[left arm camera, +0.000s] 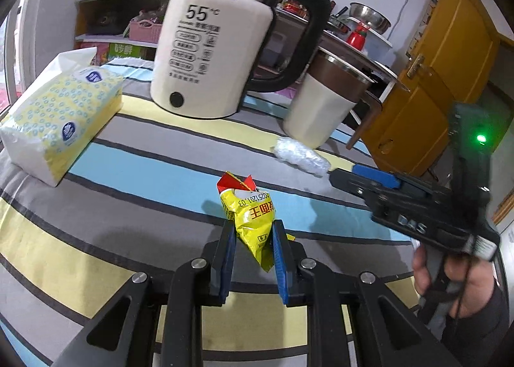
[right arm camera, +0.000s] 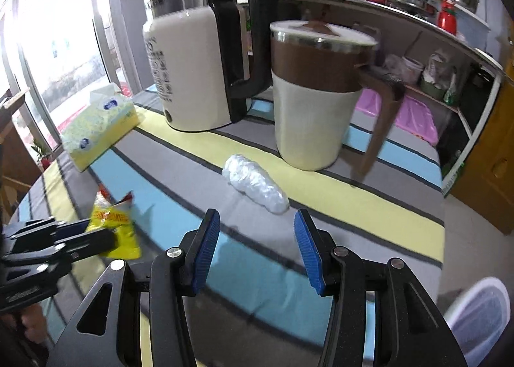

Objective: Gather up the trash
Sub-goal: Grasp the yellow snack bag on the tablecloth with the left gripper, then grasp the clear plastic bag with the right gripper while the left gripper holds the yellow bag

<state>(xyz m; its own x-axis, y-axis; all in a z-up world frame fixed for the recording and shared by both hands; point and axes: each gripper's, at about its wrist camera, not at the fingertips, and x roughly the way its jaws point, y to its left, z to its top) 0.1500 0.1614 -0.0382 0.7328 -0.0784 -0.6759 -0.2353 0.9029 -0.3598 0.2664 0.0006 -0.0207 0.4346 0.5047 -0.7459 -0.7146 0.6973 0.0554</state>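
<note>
A crumpled yellow and red snack wrapper (left arm camera: 252, 216) stands on end on the striped tablecloth (left arm camera: 135, 174). My left gripper (left arm camera: 253, 225) is shut on its lower half, blue pads pressing both sides. From the right wrist view, the same wrapper (right arm camera: 112, 219) sits at the left in the left gripper (right arm camera: 96, 232). A wad of clear crumpled plastic (right arm camera: 255, 183) lies just beyond my right gripper (right arm camera: 257, 222), which is open wide with nothing between its fingers. In the left wrist view the plastic wad (left arm camera: 300, 156) lies just left of the right gripper (left arm camera: 353, 177).
A cream electric kettle (left arm camera: 212, 55) and a cream and brown lidded jug (left arm camera: 321, 103) stand behind the trash. A yellow tissue pack (left arm camera: 61, 116) lies at the left. A white mesh bin (right arm camera: 482, 312) shows below the table's right edge. Shelves line the back wall.
</note>
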